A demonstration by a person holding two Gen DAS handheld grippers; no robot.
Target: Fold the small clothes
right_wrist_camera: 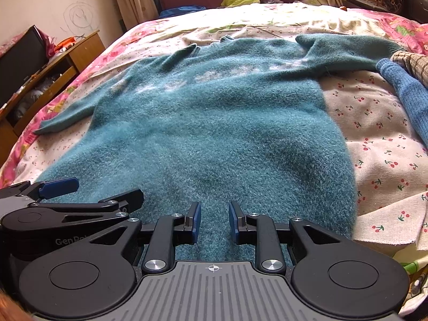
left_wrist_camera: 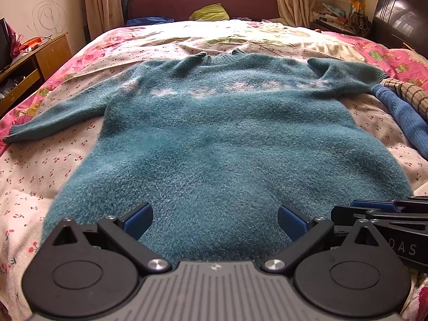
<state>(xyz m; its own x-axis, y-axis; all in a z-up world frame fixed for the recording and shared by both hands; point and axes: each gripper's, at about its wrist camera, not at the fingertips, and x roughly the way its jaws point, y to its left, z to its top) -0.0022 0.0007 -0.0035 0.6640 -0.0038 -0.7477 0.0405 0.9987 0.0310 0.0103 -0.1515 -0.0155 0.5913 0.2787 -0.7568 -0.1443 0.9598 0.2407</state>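
Bedroom scene: big bed with a cherry-print cream sheet [right_wrist_camera: 374, 123] over a pink floral quilt [left_wrist_camera: 88, 53], maroon padded headboard [left_wrist_camera: 203, 2] and curtained window at the far end.

We see the left gripper [left_wrist_camera: 215, 220] with its blue pads spread wide, nothing between them, hovering over the near hem of the fuzzy teal knit sweater [left_wrist_camera: 214, 133]. Whether the pads touch the knit we can't tell.

Right gripper [right_wrist_camera: 213, 222] sits just beside it, also over the hem. Its blue pads are a narrow gap apart with teal fabric visible behind the gap. We see no fabric bunched or pinched between them, so we read it as not clamped.

In the left wrist view the right gripper shows at the lower right edge, side-on. In the right wrist view the left one shows at the lower left.

Sweater lies flat, spread out, neck towards the headboard, hem towards us. Left sleeve runs out straight to the side. Right sleeve is bent, its cuff reaching the blue ribbed knit garment [right_wrist_camera: 406, 91], which lies next to a beige checked cloth [right_wrist_camera: 413, 64].

Wooden side table [left_wrist_camera: 50, 53] stands along the left wall, and a yellow-green cloth [left_wrist_camera: 210, 13] sits by the headboard.
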